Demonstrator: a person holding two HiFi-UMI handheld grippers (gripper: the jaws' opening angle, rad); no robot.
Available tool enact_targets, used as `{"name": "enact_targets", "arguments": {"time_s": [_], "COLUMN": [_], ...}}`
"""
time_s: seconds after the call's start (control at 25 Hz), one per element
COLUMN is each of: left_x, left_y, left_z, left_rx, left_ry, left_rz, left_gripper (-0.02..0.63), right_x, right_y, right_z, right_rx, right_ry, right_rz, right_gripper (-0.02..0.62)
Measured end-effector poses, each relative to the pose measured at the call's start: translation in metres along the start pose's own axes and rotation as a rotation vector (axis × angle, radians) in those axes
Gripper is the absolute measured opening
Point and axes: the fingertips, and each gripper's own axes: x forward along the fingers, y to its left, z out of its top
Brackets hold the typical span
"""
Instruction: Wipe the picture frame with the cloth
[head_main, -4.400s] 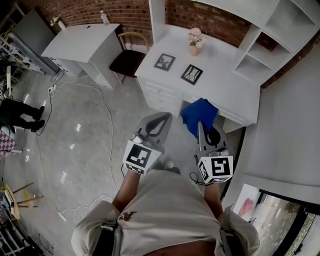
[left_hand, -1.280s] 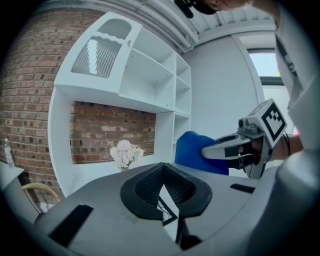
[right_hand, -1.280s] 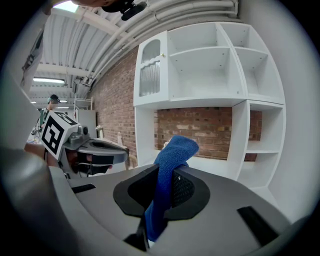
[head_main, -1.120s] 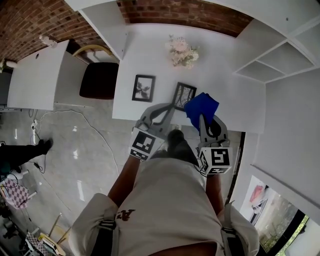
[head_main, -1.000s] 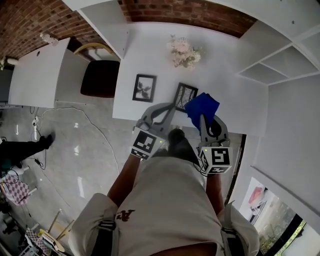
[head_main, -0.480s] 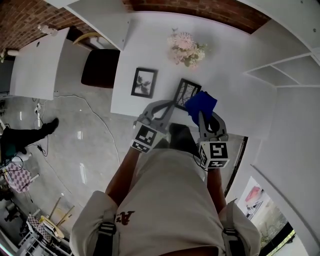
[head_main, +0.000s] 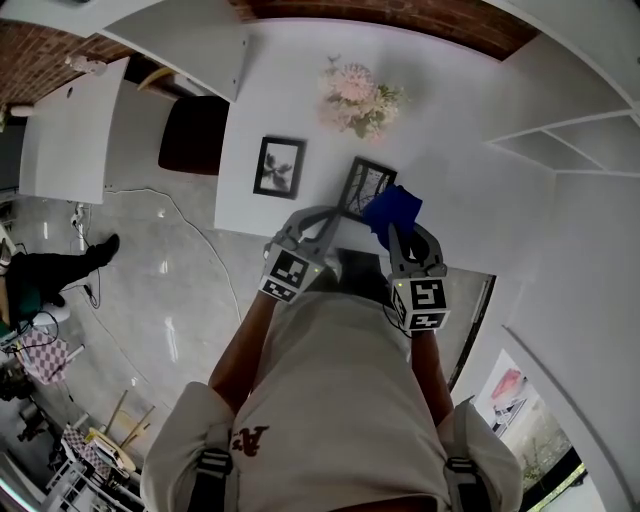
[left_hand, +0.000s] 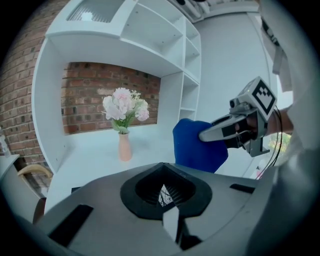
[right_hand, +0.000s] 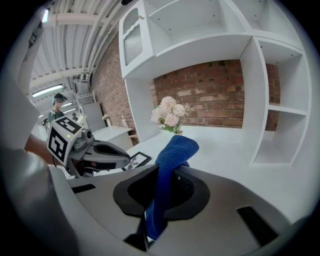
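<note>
Two black picture frames stand on the white desk (head_main: 460, 215): one at the left (head_main: 279, 167) and one nearer the middle (head_main: 364, 185). My right gripper (head_main: 389, 230) is shut on a blue cloth (head_main: 393, 207), which hangs at the middle frame's right edge. In the right gripper view the cloth (right_hand: 169, 167) runs up between the jaws. My left gripper (head_main: 334, 214) is shut with nothing in it, its tip just below that frame. The left gripper view shows the cloth (left_hand: 196, 146) and the right gripper (left_hand: 234, 131) to its right. A frame (right_hand: 135, 160) lies beyond the left gripper (right_hand: 95, 152).
A vase of pink flowers (head_main: 357, 93) stands at the back of the desk. White shelves (head_main: 560, 140) rise at the right. A dark chair (head_main: 192, 135) and a second white table (head_main: 62, 130) are to the left. A person's legs (head_main: 50, 272) and a cable (head_main: 190, 235) are on the floor.
I have come up to the desk from further back. Both grippers have moved forward to the middle frame, the right one still holding the cloth.
</note>
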Motion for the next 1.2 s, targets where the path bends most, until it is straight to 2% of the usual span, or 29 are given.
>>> {"name": "enact_targets", "arguments": {"time_s": [0.2, 0.4, 0.8, 1.2], "left_x": [0.013, 0.018, 0.030, 0.050], "left_y": [0.001, 0.002, 0.000, 0.003], "left_z": [-0.024, -0.035, -0.058, -0.092], "left_rx": [0.008, 0.014, 0.044, 0.101], "left_ry": [0.056, 0.076, 0.108, 0.186], "left_rz": [-0.020, -0.046, -0.158, -0.241], "left_gripper": [0.000, 0.000, 0.000, 0.000], "right_x": [0.007, 0.010, 0.018, 0.028], "right_y": [0.001, 0.008, 0.022, 0.032], "right_z": [-0.010, -0.018, -0.043, -0.062], "right_rx": [0.013, 0.024, 0.105, 0.118], "right_ry": [0.025, 0.043, 0.057, 0.084], "right_rz": [0.014, 0.011, -0.093, -0.128], "right_gripper": [0.028, 0.028, 0.028, 0.028]}}
